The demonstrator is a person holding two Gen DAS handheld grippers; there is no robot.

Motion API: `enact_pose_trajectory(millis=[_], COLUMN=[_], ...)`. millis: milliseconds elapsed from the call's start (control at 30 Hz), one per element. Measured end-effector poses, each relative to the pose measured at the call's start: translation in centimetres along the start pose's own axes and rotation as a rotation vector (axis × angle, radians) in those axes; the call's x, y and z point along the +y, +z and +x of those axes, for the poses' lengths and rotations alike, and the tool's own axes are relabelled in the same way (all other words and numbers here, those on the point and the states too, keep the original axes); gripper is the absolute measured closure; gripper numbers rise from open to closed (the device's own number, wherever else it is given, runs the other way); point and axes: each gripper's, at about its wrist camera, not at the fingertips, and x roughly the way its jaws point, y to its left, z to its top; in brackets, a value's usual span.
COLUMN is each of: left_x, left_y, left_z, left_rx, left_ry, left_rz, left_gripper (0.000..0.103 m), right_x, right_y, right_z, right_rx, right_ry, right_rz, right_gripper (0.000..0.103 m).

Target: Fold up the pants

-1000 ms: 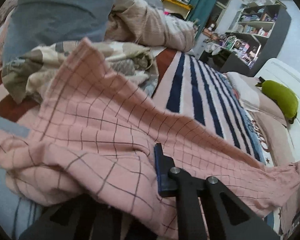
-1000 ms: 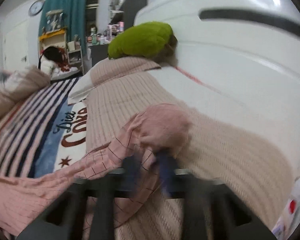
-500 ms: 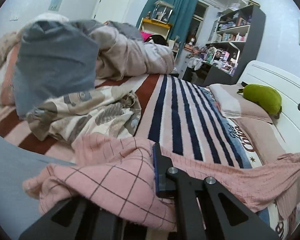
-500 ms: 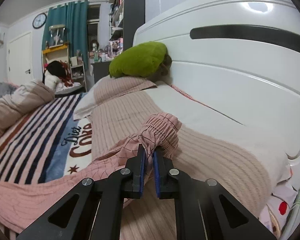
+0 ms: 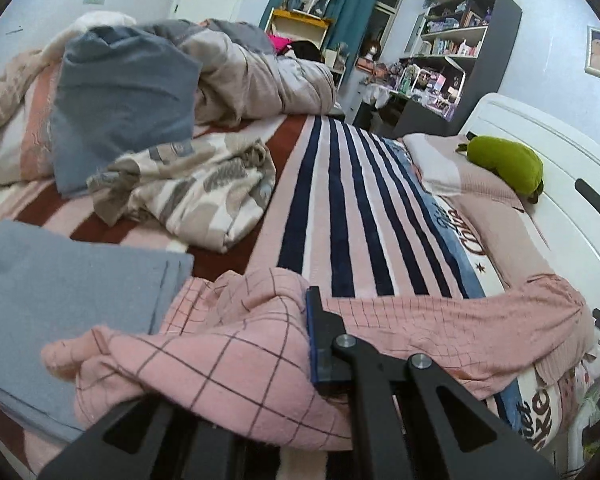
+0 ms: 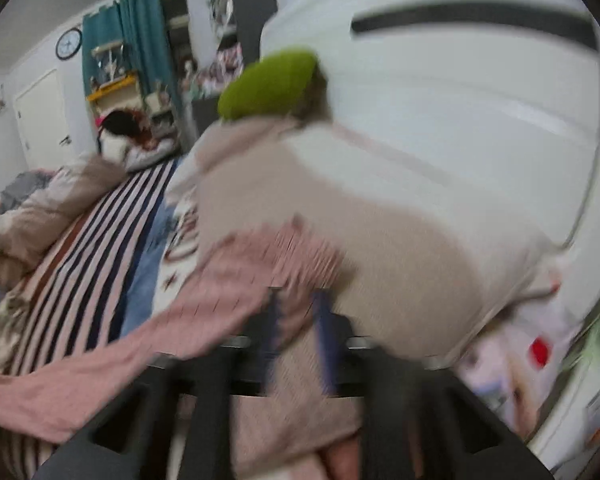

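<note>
— How much room is there around the fingers?

— Ahead of the left gripper (image 5: 300, 344) the striped plush blanket (image 5: 340, 208) runs flat and open toward the far edge of the bed. To the left of its fingers lies a folded grey-blue cloth (image 5: 60, 292), its edge touching the pants; farther ahead on that side sits a crumpled beige patterned garment (image 5: 188, 188). To the right, the white padded headboard (image 5: 560, 168) closes the bed off, with a green plush toy (image 5: 508, 164) on the ribbed beige pillow (image 5: 496, 216) against it.

— And the pants?

— The pink checked soft-fabric pants (image 5: 228, 356) stretch across the bed between the two grippers. One bunched end is heaped over the left gripper's fingers; only the blue-padded right finger (image 5: 314, 340) shows, with the fabric against its pad and the other finger buried under cloth. It looks pinched, though the gap itself is hidden.

— The other side?

— The view is blurred. The right gripper (image 6: 300, 336) has its two blue-padded fingers set a little apart, and the gathered, ribbed waistband end of the pants (image 6: 296, 256) sits just ahead of the tips. Whether cloth is caught between them, I cannot tell. The beige pillow (image 6: 380, 248) bulges right of the fingers, touching the headboard (image 6: 460, 120).
</note>
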Motion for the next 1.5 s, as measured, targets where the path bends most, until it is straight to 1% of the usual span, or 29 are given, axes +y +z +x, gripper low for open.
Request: enact_pose_trajectory(millis=[33, 133, 233, 267, 367, 400, 467, 500, 533, 567, 600, 633, 667, 733, 800, 900, 1000, 1100, 1167, 1200, 1233, 1267, 1300, 1333, 1367, 1400, 1433, 1467, 1500], left_x=[-0.1, 0.0, 0.0, 0.1, 0.2, 0.2, 0.2, 0.2, 0.3, 0.3, 0.3, 0.3, 0.2, 0.0, -0.1, 0.1, 0.2, 0.2, 0.2, 0.2, 0.2, 0.1, 0.0, -0.2, -0.4, -0.5, -0.6, -0.7, -0.6], left_y=[-0.2, -0.4, -0.5, -0.6, -1.0, -1.1, -1.4, -1.5, -1.6, -1.6, -1.6, -1.6, -1.6, -1.6, -1.5, -1.4, -1.5, -1.5, -1.7, -1.9, -2.2, -2.6, -3.0, -3.4, -3.9, -4.3, -4.5, -4.5, -4.5], left_z=[0.1, 0.5, 0.6, 0.7, 1.1, 1.2, 1.6, 1.7, 1.9, 2.0, 2.0, 1.9, 1.8, 1.5, 1.1, 0.3, -0.6, -1.4, -1.8, -1.8, -1.4, -1.1, -0.8, -0.5, -0.3, -0.5, -1.0, -1.6, -2.4], left_rx=[0.003, 0.013, 0.013, 0.015, 0.028, 0.031, 0.034, 0.035, 0.038, 0.040, 0.041, 0.040, 0.039, 0.034, 0.026, 0.020, 0.012, 0.004, 0.011, 0.028, 0.069, 0.090, 0.111, 0.139, 0.159, 0.157, 0.147, 0.136, 0.121], left_ry=[0.002, 0.003, 0.012, 0.015, 0.025, 0.031, 0.046, 0.052, 0.058, 0.060, 0.061, 0.062, 0.066, 0.074, 0.081, 0.075, 0.070, 0.068, 0.078, 0.077, 0.068, 0.067, 0.080, 0.104, 0.132, 0.150, 0.164, 0.184, 0.209], left_rz=[0.004, 0.006, 0.011, 0.010, 0.009, 0.011, 0.015, 0.017, 0.016, 0.013, 0.011, 0.013, 0.020, 0.033, 0.035, 0.025, 0.024, 0.023, 0.030, 0.035, 0.047, 0.053, 0.064, 0.085, 0.108, 0.121, 0.136, 0.147, 0.151], left_gripper=[0.099, 0.099, 0.099, 0.099, 0.099, 0.099, 0.099, 0.099, 0.099, 0.099, 0.099, 0.099, 0.099, 0.099, 0.099, 0.099, 0.099, 0.099, 0.099, 0.098, 0.098, 0.096, 0.086, 0.060, 0.048, 0.039, 0.039, 0.039, 0.039], right_x=[0.1, 1.0, 1.4, 1.5, 2.3, 2.5, 2.8, 3.1, 3.3, 3.4, 3.6, 3.6, 3.6, 3.7, 4.2, 4.5, 4.1, 3.4, 2.5, 2.0, 1.4, 0.9, 0.4, 0.1, -0.3, -0.7, -0.9, -1.2, -1.5], right_y=[-0.5, -1.9, -2.5, -2.6, -2.4, -2.2, -1.8, -1.5, -1.4, -1.3, -1.2, -1.2, -1.1, -1.0, -1.1, -1.1, -0.9, -0.8, -0.8, -0.9, -1.2, -1.6, -2.0, -2.4, -2.8, -3.3, -3.7, -3.9, -4.2], right_z=[0.4, 2.1, 4.8, 5.8, 7.1, 7.5, 8.2, 8.7, 9.0, 9.2, 9.6, 9.9, 10.1, 9.8, 8.4, 5.9, 3.5, 1.2, 0.0, -0.3, -0.3, -0.1, 0.2, 0.5, 0.8, 1.1, 1.1, 1.0, 0.8], right_rx=[0.013, 0.025, 0.061, 0.065, 0.017, 0.003, -0.009, -0.024, -0.034, -0.048, -0.057, -0.061, -0.068, -0.094, -0.145, -0.195, -0.213, -0.222, -0.204, -0.180, -0.150, -0.120, -0.089, -0.057, -0.026, -0.010, -0.005, -0.004, -0.009], right_ry=[0.019, 0.054, 0.050, 0.066, 0.047, 0.055, 0.057, 0.042, 0.032, 0.013, -0.009, -0.021, -0.020, -0.029, -0.031, -0.025, -0.010, -0.016, -0.024, -0.026, -0.029, -0.034, -0.038, -0.036, -0.028, -0.029, -0.031, -0.036, -0.037], right_rz=[-0.006, -0.035, -0.044, -0.043, -0.076, -0.082, -0.082, -0.089, -0.095, -0.105, -0.113, -0.117, -0.117, -0.111, -0.124, -0.136, -0.122, -0.120, -0.103, -0.096, -0.088, -0.074, -0.068, -0.065, -0.061, -0.060, -0.059, -0.056, -0.051], right_gripper=[0.041, 0.041, 0.040, 0.039, 0.037, 0.035, 0.036, 0.040, 0.053, 0.062, 0.082, 0.094, 0.094, 0.099, 0.099, 0.100, 0.100, 0.100, 0.100, 0.100, 0.100, 0.099, 0.097, 0.094, 0.093, 0.084, 0.067, 0.058, 0.044])
